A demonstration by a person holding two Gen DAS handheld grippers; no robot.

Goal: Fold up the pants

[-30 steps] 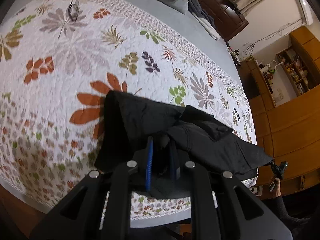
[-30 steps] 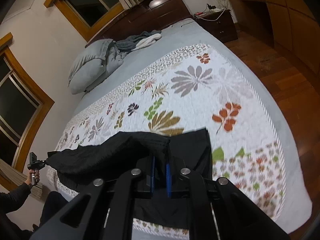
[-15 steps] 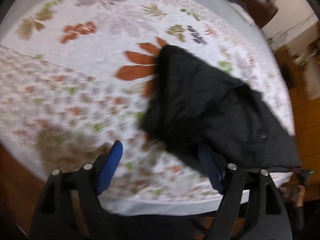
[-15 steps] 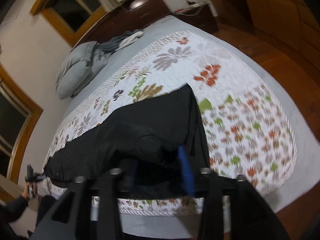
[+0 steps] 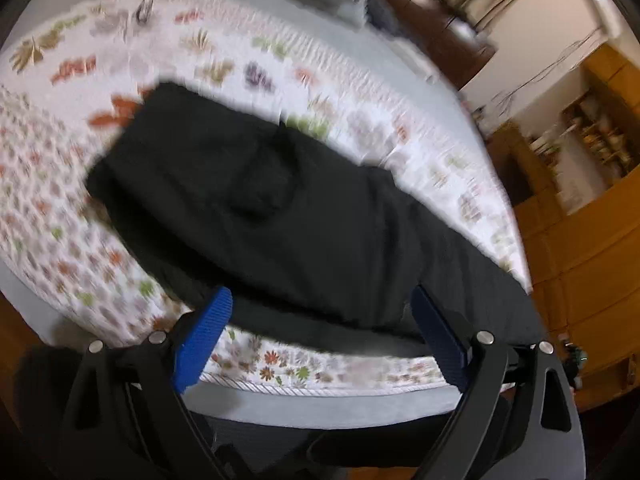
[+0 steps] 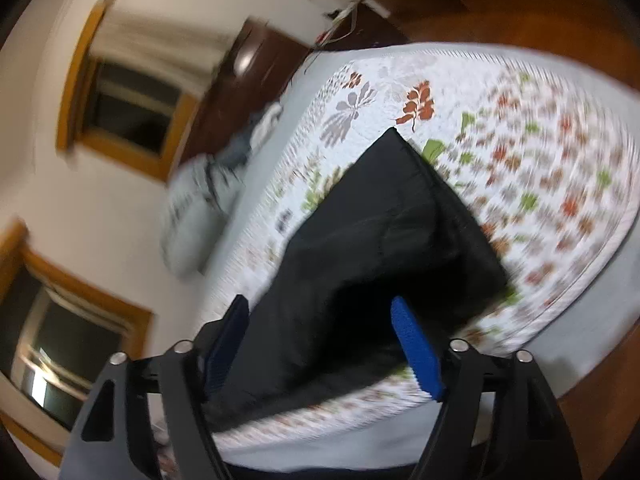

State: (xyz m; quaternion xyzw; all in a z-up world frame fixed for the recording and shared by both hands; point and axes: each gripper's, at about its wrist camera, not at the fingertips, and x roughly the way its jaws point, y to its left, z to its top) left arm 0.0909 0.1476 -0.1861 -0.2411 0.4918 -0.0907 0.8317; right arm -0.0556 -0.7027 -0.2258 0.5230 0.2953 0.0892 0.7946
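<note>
While both views are blurring, the bed [image 5: 352, 408] is filling each one, its leaf-print quilt [image 5: 52, 216] spreading over a grey sheet. Pants [image 5: 280, 216], black, are lying on the quilt near the bed's near edge, folded over themselves. Pillow [image 6: 192, 216], grey, is resting at the headboard end. Left gripper [image 5: 322, 336] is hanging over the pants, jaws just opening wide, nothing pinched. Right gripper [image 6: 324, 344] is likewise spreading apart, cloth beneath but unclamped.

Plain black fabric pants [image 5: 304, 216] lie on a white quilted bedspread [image 5: 404, 136] printed with orange, green, purple and grey leaves.
</note>
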